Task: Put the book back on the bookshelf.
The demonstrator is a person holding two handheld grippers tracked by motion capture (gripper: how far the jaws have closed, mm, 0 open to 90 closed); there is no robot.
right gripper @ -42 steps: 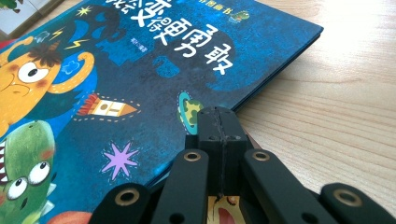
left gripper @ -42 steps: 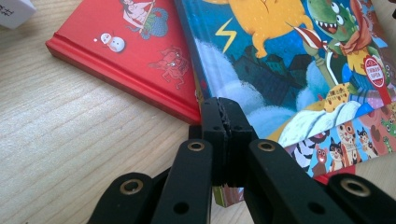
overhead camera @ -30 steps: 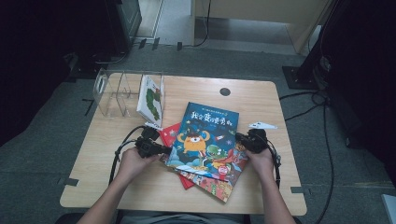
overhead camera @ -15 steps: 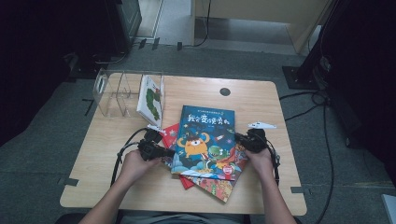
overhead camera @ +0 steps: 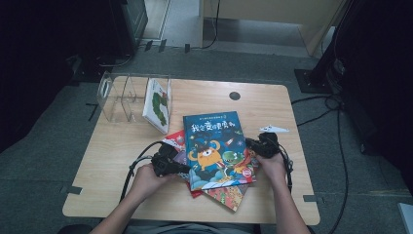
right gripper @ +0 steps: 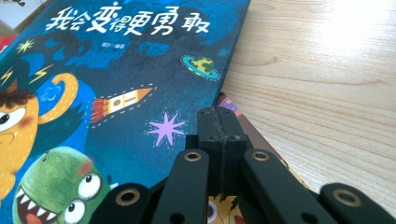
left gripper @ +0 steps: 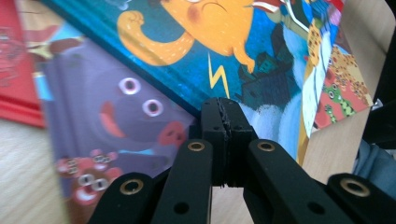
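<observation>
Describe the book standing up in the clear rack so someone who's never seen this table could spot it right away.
Start at the wooden table and look to its far left corner, where a clear plastic rack stands. The upright book leans in the rack's right end. Unlike the colourful books lying flat in a pile near the middle, it stands on edge and has a mostly white cover with green markings.

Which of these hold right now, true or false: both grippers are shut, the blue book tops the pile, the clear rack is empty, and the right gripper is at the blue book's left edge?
1. Both grippers are shut. True: the left gripper and right gripper have their jaws pressed together.
2. The blue book tops the pile. True.
3. The clear rack is empty. False: one book stands in it.
4. The right gripper is at the blue book's left edge. False: it sits at the right edge.
</observation>
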